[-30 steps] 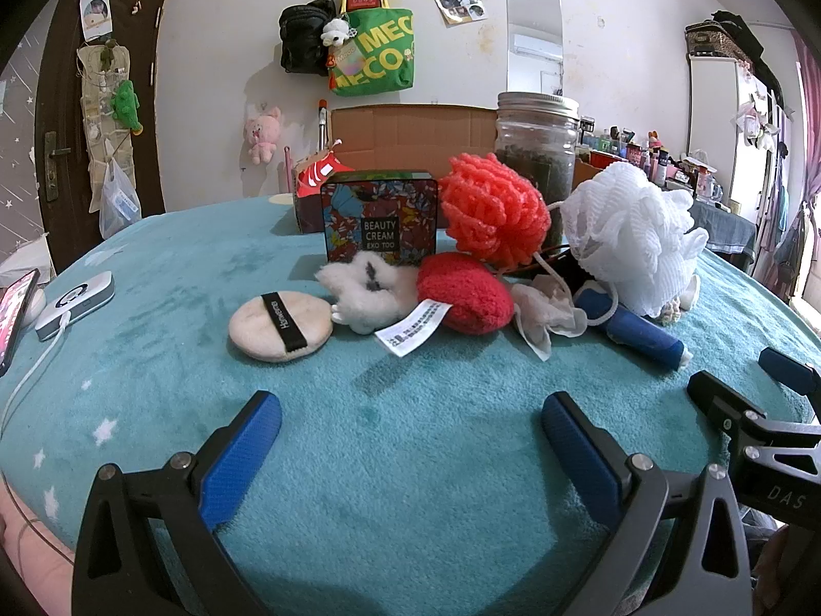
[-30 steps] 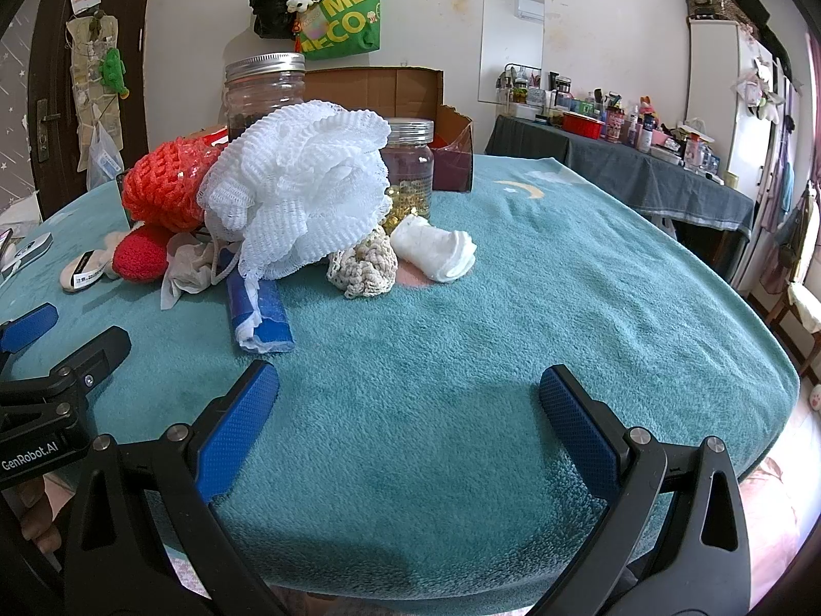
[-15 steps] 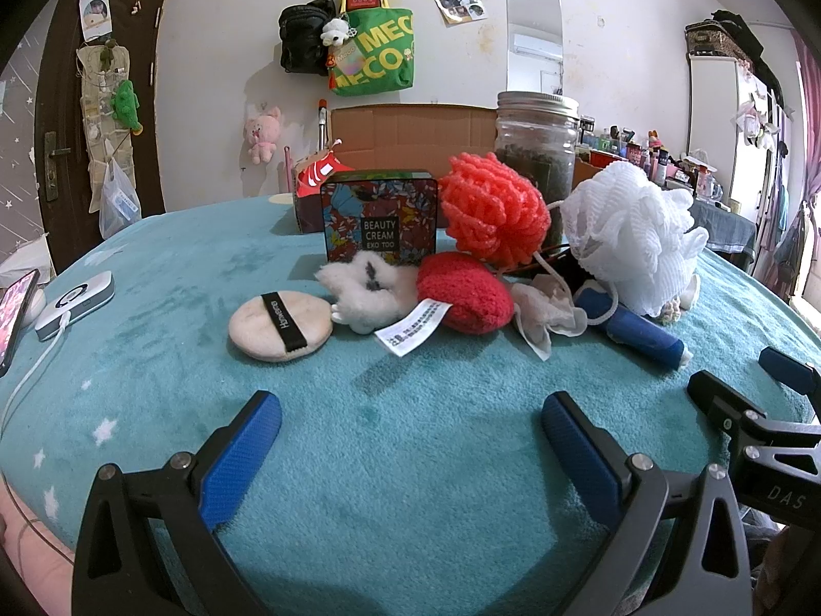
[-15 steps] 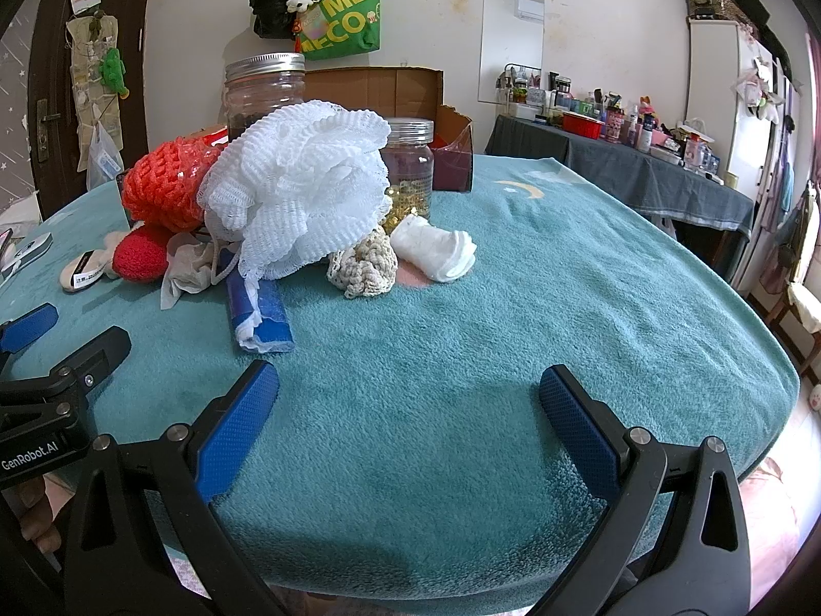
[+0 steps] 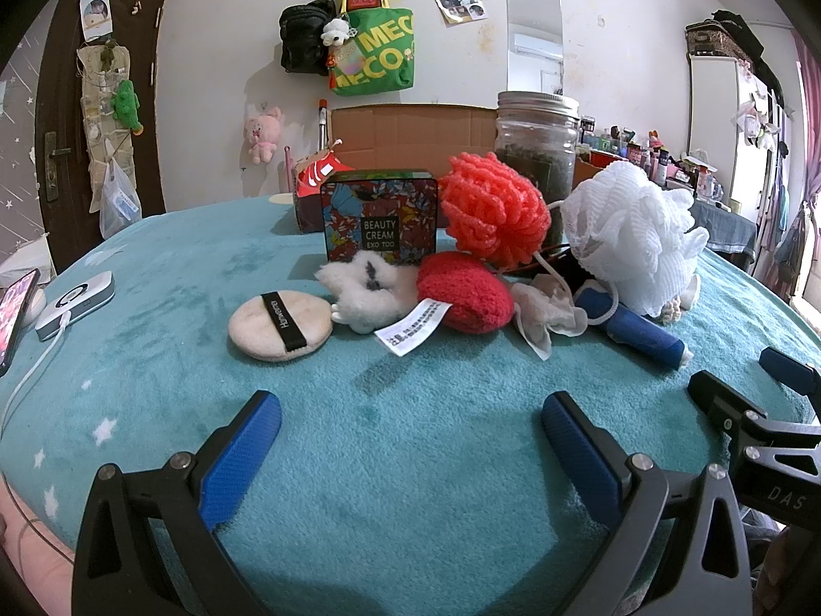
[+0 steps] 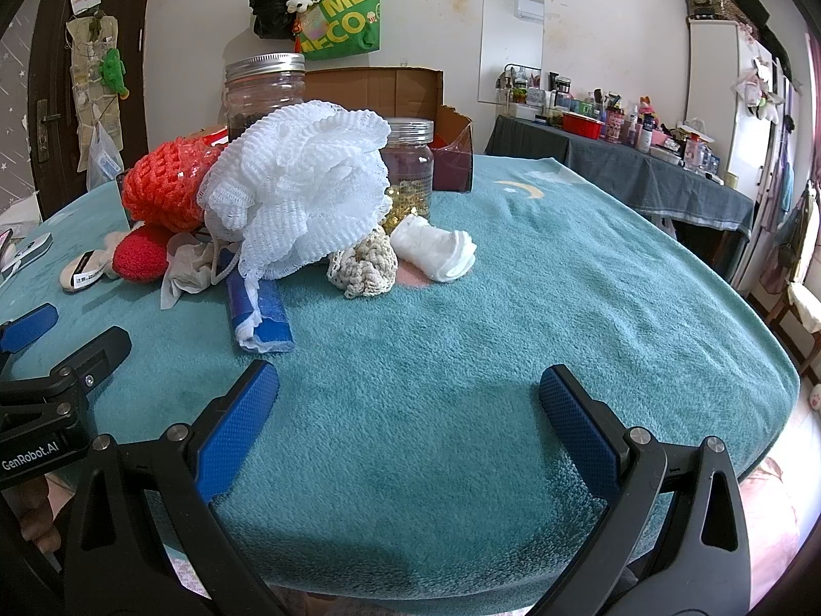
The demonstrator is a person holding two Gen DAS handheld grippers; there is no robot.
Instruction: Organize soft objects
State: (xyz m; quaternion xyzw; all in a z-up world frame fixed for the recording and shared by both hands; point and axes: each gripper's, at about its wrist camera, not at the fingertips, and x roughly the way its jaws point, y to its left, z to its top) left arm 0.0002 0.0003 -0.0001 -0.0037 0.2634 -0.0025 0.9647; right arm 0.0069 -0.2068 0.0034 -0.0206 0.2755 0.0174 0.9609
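A cluster of soft things lies mid-table: a beige powder puff [image 5: 279, 326], a white fluffy piece [image 5: 367, 295], a red sponge [image 5: 464, 292] with a white label, an orange mesh ball [image 5: 492, 213], a white bath pouf [image 5: 633, 244] [image 6: 300, 187], a blue rolled cloth [image 5: 633, 331] [image 6: 259, 315], a cream crochet ball [image 6: 364, 267] and a white rolled cloth [image 6: 436, 251]. My left gripper [image 5: 410, 428] stands open near the front edge, well short of them, holding nothing. My right gripper [image 6: 408, 400] is also open, to the right of the left one.
A floral tin [image 5: 379, 223], two glass jars [image 6: 267, 95] [image 6: 410, 164] and a cardboard box [image 5: 410, 128] stand behind the cluster. A phone [image 5: 15, 310] and a white charger [image 5: 77, 303] lie at the left. The teal blanket [image 6: 564, 277] covers the table.
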